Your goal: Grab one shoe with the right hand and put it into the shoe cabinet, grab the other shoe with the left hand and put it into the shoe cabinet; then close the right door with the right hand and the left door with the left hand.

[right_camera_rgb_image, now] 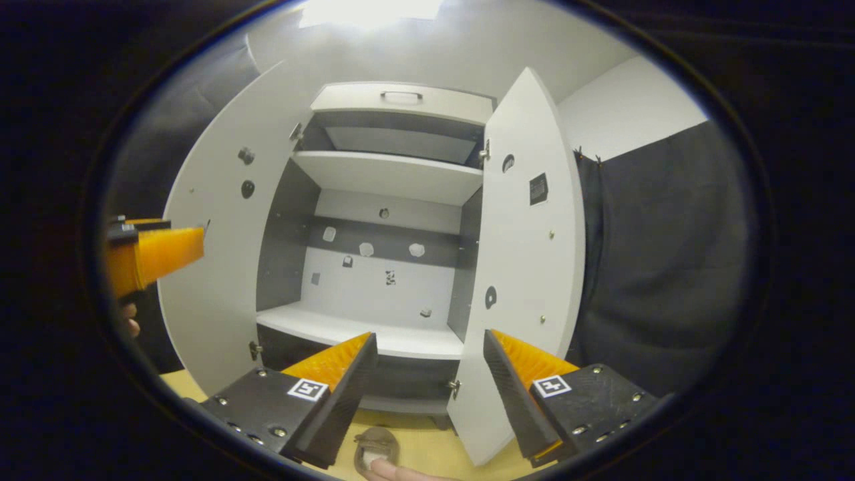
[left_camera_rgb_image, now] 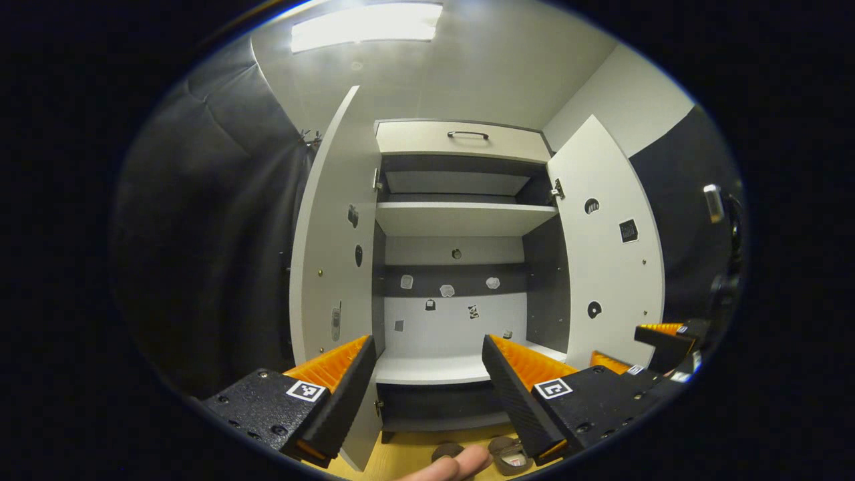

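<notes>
So the shoe cabinet (left_camera_rgb_image: 461,220) stands wide open in front of both grippers, and its shelves have no shoes on them. Going left to right in the left gripper view: the left door (left_camera_rgb_image: 330,240) is swung out toward the camera, then comes the open inside with a white shelf across the middle and a drawer with a dark handle (left_camera_rgb_image: 467,135) on top, then the right door (left_camera_rgb_image: 611,254) swung out the other way. The left gripper (left_camera_rgb_image: 427,381) hangs in front of the bottom shelf with its fingers spread wide and nothing between them. Down at the bottom edge, on the yellowish floor (left_camera_rgb_image: 414,454), sit two brown shoes (left_camera_rgb_image: 511,454), side by side just below the cabinet, with a fingertip (left_camera_rgb_image: 454,464) poking in front of them. Far right, the right gripper (left_camera_rgb_image: 661,341) peeks in beside the right door. In the right gripper view, the left gripper sits at the far left edge by the left door, then the open cabinet, then the right door. The right gripper's own fingers are spread apart too, holding nothing, with one shoe on the floor just under them.
</notes>
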A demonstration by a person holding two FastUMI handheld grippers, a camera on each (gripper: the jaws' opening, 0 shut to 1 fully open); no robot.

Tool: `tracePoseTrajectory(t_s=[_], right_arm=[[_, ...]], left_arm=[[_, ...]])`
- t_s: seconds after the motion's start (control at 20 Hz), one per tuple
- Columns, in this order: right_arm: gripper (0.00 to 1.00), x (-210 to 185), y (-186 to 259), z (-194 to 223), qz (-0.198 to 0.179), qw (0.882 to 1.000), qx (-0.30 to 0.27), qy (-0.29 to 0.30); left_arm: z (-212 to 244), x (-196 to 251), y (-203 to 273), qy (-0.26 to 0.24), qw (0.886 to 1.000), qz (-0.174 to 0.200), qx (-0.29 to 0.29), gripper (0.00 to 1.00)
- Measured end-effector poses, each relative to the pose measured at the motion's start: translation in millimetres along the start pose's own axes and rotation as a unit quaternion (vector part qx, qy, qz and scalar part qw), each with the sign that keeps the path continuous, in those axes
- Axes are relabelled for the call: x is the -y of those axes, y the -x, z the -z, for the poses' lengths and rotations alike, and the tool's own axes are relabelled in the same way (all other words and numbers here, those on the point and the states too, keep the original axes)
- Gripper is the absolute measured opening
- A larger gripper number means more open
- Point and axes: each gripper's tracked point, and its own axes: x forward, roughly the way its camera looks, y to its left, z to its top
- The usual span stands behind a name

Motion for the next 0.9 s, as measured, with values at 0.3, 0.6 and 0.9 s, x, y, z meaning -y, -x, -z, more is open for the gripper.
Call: tracePoseTrajectory(t_s=[0.3,0.6,0.9], right_arm=[[0.96,-32,-20,102,-0.002,0.998,-0.051,0.037],[0.94,-78,-18,222,-0.039,0.989,-0.132,0.061],[0.97,-107,-2,327,-0.07,0.966,-0.244,0.042]], left_arm=[[22,11,-18,-0.018,1.0,0.007,0.014,0.98],[55,15,-45,-0.009,1.0,0.012,0.002,0.98],[84,10,-67,0.016,1.0,0.024,-0.013,0.98]])
